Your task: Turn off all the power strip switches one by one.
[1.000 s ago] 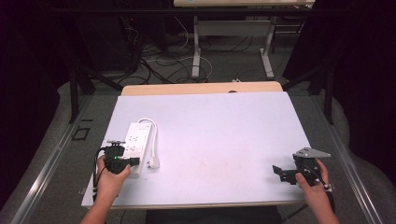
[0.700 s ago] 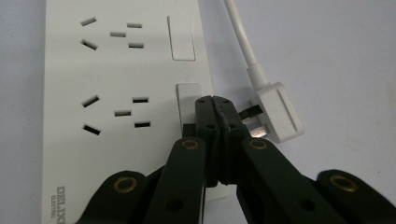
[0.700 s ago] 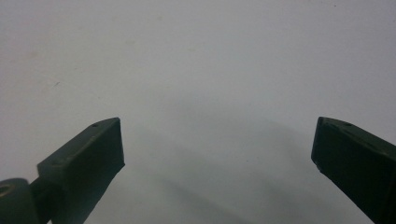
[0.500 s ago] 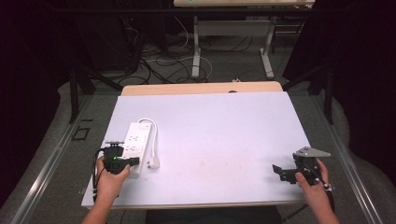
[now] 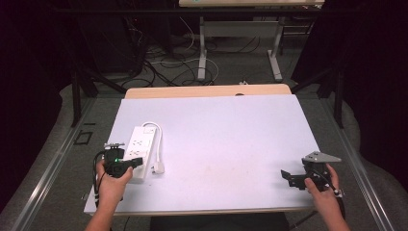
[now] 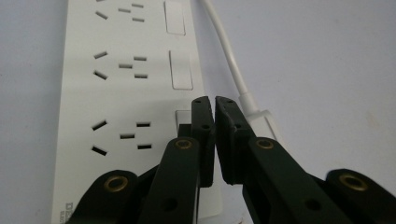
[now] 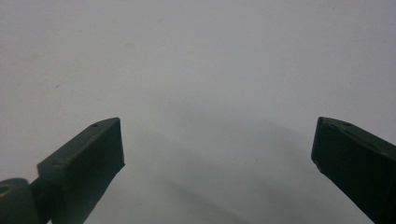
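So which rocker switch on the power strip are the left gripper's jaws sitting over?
The nearest switch, partly hidden behind the shut left gripper; the two others lie clear farther up the power strip.

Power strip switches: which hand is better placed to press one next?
Left. Its claw, shut, sits right over the power strip by a switch; the right claw is far across the table.

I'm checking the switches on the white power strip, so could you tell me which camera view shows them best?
The left gripper view: the power strip lies close beneath the shut left gripper, its rocker switches distinct. In the high view the strip is small. The right gripper view faces bare table.
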